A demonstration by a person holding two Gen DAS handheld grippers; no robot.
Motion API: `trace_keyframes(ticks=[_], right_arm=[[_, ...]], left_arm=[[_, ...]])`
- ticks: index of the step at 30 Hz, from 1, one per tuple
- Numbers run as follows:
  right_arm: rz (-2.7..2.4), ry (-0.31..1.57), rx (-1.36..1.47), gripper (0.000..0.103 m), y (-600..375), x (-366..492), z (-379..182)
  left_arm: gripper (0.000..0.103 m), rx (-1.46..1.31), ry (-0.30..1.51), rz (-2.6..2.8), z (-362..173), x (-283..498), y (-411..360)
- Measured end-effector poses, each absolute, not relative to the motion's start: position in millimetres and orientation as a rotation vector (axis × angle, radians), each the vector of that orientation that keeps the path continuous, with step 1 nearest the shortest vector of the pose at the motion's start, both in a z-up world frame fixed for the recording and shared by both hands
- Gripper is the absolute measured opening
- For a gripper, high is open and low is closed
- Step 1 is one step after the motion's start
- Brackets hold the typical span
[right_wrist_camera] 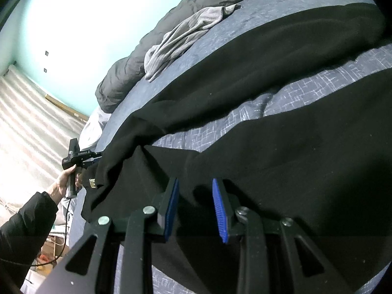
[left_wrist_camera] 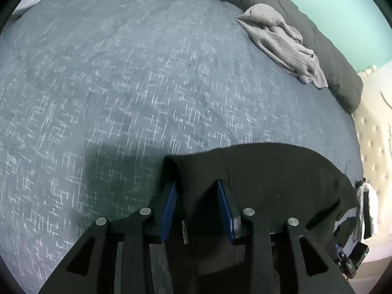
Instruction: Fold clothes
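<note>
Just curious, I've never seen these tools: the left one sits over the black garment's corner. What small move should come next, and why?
Probably lift the left gripper clear: its jaws stand apart, and the black garment lies on the bed with its corner between them, unpinched.

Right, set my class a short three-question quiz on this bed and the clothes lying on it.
1. True or false: the grey garment is neatly folded.
2. The black garment lies on: A) the floor B) the patterned blue bed cover C) a chair.
3. What bedding is bunched up right beside the grey garment?

Key: 1 false, it is crumpled. 2 B. 3 the dark grey duvet.
</note>
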State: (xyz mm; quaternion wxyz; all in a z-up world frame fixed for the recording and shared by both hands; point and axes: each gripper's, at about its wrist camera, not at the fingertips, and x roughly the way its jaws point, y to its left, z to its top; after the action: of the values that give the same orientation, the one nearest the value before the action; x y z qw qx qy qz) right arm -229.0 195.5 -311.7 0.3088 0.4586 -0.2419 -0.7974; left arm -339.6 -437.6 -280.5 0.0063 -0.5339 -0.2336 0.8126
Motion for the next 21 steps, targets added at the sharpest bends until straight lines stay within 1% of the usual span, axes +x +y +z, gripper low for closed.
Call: trace_keyframes(ticks=[6, 8, 9, 11, 14, 18, 21], right_arm=[[-2.100, -0.652, 1.209, 0.028, 197, -230, -313], [-2.100, -0.649, 1.210, 0.028, 197, -230, -313], [-2.100, -0.647, 1.211, 0.028, 197, -230, -314], [-2.098, -0.648, 1.214, 0.028, 196, -230, -315], [-2.098, -0.648, 1.215, 0.028, 197, -230, -316], [-2.098, -0.650, 1.213, 0.028, 197, -229, -316], [-2.099, -0.650, 1.213, 0.028, 197, -229, -316]], left_arm=[[0.035, -1.640, -0.701, 2.581, -277, -348, -434], [0.026, -1.634, -0.680, 2.592, -274, -349, -433], [0.024, -1.627, -0.674, 2.595, -272, -349, -434], [0.014, -1.613, -0.661, 2.602, -268, -350, -434], [0.007, -1.582, -0.630, 2.637, -256, -348, -434], [0.004, -1.533, -0.592, 2.688, -238, -350, -432], [0.003, -1.472, -0.620, 2.730, -222, -354, -435]])
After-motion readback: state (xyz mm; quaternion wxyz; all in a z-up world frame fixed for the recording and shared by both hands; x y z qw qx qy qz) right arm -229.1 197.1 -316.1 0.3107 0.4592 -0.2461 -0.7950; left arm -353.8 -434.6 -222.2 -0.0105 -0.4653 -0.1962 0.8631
